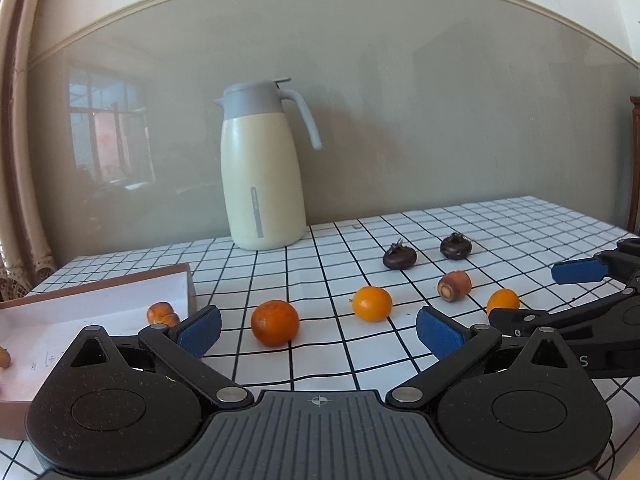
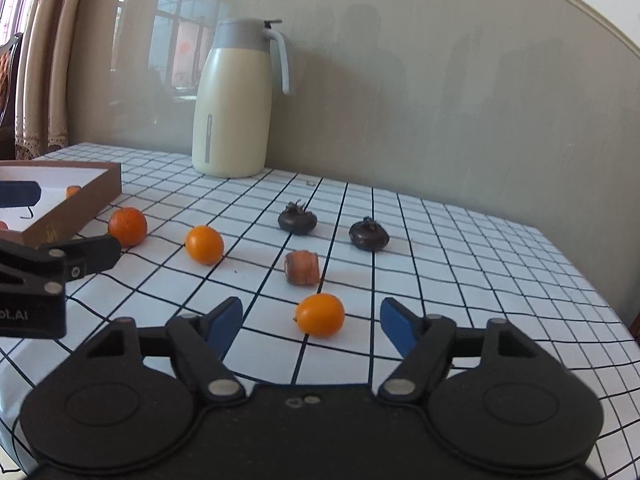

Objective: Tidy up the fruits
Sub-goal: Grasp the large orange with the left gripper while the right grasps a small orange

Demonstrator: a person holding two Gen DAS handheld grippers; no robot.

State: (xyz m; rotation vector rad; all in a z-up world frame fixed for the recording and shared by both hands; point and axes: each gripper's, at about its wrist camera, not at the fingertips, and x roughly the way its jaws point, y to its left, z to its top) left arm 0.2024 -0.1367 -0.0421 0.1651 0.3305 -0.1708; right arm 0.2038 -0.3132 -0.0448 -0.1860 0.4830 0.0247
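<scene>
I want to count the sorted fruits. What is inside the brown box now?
Inside the brown box one small orange-brown piece lies on the white bottom. The left gripper covers the nearer part, so more may be hidden.

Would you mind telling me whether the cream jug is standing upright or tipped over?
Upright. The cream jug stands on its flat base on the checked tablecloth, grey lid on top, handle hanging vertically.

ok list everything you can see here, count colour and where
jug: 1, cream with grey lid, back of table by wall
box: 1, brown rim, white inside, left edge
tablecloth: 1, white with black grid
orange fruits: 3, row across the front
dark round fruits: 2, behind the row
brown chunks: 1 mid-table, 1 by box, 1 in box
left gripper: open, near the darker orange
right gripper: open, around the nearest orange
</scene>
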